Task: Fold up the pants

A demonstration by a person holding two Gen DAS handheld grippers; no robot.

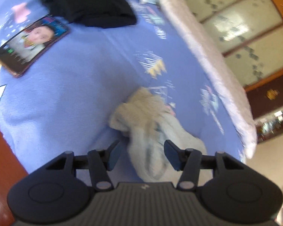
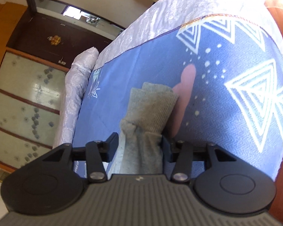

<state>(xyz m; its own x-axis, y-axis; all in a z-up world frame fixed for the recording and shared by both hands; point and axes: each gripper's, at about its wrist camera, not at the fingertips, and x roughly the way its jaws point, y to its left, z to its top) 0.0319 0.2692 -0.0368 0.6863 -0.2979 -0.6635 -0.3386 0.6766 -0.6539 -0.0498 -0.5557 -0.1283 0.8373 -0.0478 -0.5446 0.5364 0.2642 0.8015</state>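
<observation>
Left wrist view: left tongs (image 1: 142,155), jaws parted about halfway, pads clear of the cloth. Between and just ahead of the jaws, a pale grey pants (image 1: 151,124) leg with a ribbed cuff is seen, lying bunched on the blue patterned bedspread (image 1: 75,98). Nothing is held. Beyond the tongs to the left, well apart, a phone (image 1: 31,44) with a lit screen is noted; further off, a black garment (image 1: 88,3).

Right wrist view: right tongs (image 2: 139,148), jaws likewise about half open. The other grey leg, ribbed cuff foremost, lies between them on the bedspread; the cloth sits close against the right-hand pad, but no pinch is evident. No grip is judged to be held.

Step in hand, as judged: the two cuff ends are laid down and let go, one fold being set.

Next move, as judged: both tongs are to be drawn back clear of the cloth without snagging it, and a fresh hold is to be taken for a further fold.
</observation>
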